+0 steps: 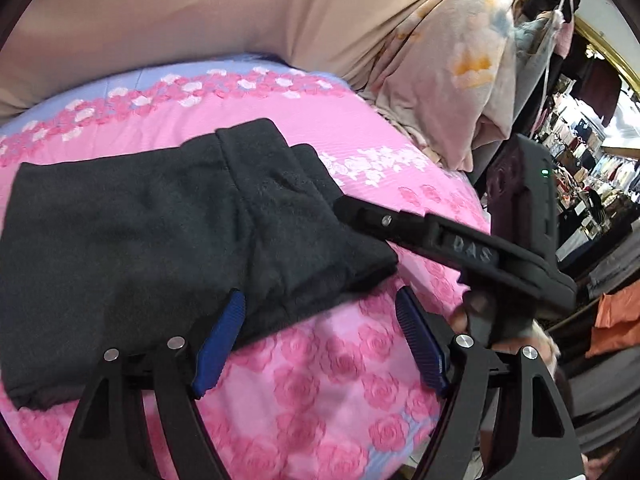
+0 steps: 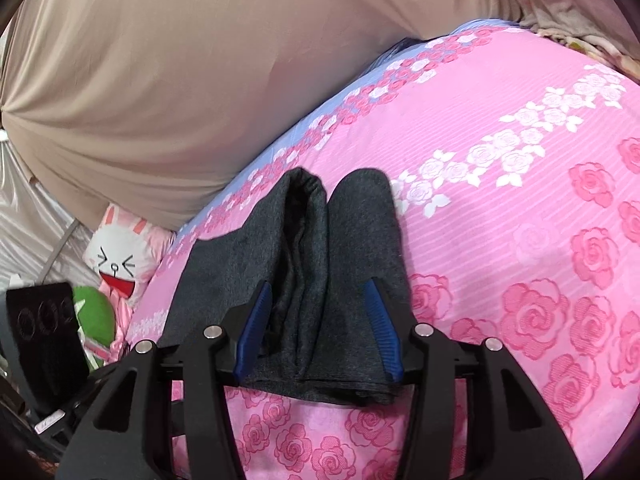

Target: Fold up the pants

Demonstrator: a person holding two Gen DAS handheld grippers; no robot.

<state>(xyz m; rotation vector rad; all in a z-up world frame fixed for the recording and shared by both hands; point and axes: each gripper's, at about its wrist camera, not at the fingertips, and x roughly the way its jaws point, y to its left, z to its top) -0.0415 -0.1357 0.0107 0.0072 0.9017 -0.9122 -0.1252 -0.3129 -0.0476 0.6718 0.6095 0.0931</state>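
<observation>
Black gripper (image 2: 318,330) frames, blue ribbed pads (image 2: 252,332), silver screws (image 2: 212,332)

Soft, even indoor light with faint shadows. Heavy fisheye bending and dark vignette at the corners; the pink bedsheet (image 1: 320,380) blurs slightly nearby.

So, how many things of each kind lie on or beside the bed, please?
Pants: 1
Pillow: 1
Plush bunny: 1
Grippers: 2, left and right
Total: 5
</observation>
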